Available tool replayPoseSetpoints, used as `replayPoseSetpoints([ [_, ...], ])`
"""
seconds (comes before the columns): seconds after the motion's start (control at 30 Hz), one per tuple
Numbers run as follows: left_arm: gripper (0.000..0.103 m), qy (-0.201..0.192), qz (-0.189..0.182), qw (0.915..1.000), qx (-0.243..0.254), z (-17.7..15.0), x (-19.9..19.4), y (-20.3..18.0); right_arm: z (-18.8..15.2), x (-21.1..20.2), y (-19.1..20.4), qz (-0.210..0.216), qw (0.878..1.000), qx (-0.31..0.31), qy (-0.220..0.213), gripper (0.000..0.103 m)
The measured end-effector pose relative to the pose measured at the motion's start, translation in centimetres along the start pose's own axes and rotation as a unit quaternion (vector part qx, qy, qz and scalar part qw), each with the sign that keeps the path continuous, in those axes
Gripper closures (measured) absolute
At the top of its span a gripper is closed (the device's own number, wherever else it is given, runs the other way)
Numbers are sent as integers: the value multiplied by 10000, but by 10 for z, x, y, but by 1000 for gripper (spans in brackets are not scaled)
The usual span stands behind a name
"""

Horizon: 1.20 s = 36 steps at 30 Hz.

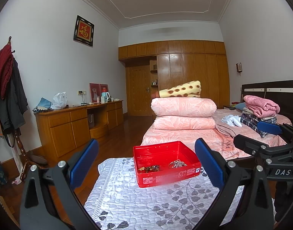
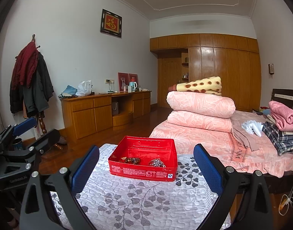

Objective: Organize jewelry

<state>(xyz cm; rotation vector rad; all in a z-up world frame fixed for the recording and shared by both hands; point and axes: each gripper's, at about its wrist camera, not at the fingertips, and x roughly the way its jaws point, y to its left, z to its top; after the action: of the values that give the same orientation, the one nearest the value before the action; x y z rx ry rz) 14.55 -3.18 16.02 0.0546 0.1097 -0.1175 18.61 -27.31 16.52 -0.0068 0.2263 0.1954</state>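
An open red box (image 1: pixel 165 164) (image 2: pixel 144 160) stands on a white quilted pad with grey leaves (image 1: pixel 146 201) (image 2: pixel 138 197). Inside lie a brown bead bracelet (image 1: pixel 150 169) (image 2: pixel 131 160) on the left and a silver jewelry piece (image 1: pixel 177 164) (image 2: pixel 156 163) on the right. My left gripper (image 1: pixel 146 163) is open, raised short of the box with nothing between its blue pads. My right gripper (image 2: pixel 146 168) is also open and empty, hovering before the box. Each gripper shows at the edge of the other's view, the right gripper (image 1: pixel 261 134) and the left gripper (image 2: pixel 31 132).
A bed (image 1: pixel 213 140) with folded pink quilts (image 2: pixel 200 111) and stacked clothes (image 2: pixel 280 130) lies beyond and to the right. A wooden dresser (image 1: pixel 79 122) lines the left wall, with a coat rack (image 1: pixel 8 95) beside it. Wood floor (image 2: pixel 127 132) runs between.
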Motion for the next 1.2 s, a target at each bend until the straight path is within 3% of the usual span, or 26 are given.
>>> replayPoseSetpoints([
  [1.2, 6, -62, -5, 10000, -15, 2, -4, -1, 8, -3, 0, 12, 10000, -31, -39, 6],
])
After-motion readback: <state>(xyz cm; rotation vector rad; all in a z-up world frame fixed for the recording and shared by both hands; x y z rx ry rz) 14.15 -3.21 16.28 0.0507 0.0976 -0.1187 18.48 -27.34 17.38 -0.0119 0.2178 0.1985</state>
